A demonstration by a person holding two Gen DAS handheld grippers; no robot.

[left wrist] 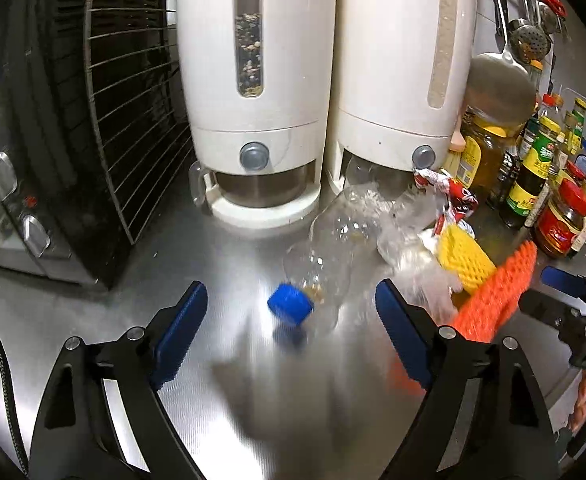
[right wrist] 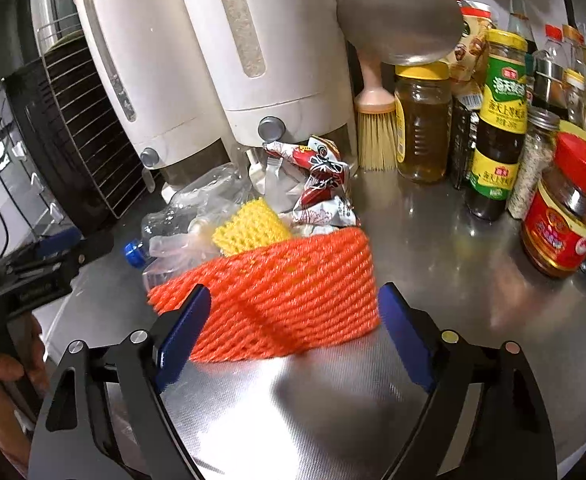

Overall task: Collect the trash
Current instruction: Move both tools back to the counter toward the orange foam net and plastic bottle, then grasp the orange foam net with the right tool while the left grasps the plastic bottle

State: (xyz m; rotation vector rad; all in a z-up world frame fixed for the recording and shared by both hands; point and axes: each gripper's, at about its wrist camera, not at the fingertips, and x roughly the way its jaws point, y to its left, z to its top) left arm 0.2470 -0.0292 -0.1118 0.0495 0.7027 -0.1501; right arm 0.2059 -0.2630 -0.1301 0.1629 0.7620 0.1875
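A crushed clear plastic bottle with a blue cap lies on the steel counter, cap towards me. My left gripper is open, its jaws either side of the cap. An orange foam net lies in front of my right gripper, which is open, its jaws around the net's near edge. Behind the net lie a yellow foam net, a clear plastic bag and a red and white wrapper. The left gripper also shows in the right wrist view.
Two white grain dispensers stand at the back. A black oven with a wire rack is on the left. Sauce bottles and jars and a brush crowd the right side of the steel counter.
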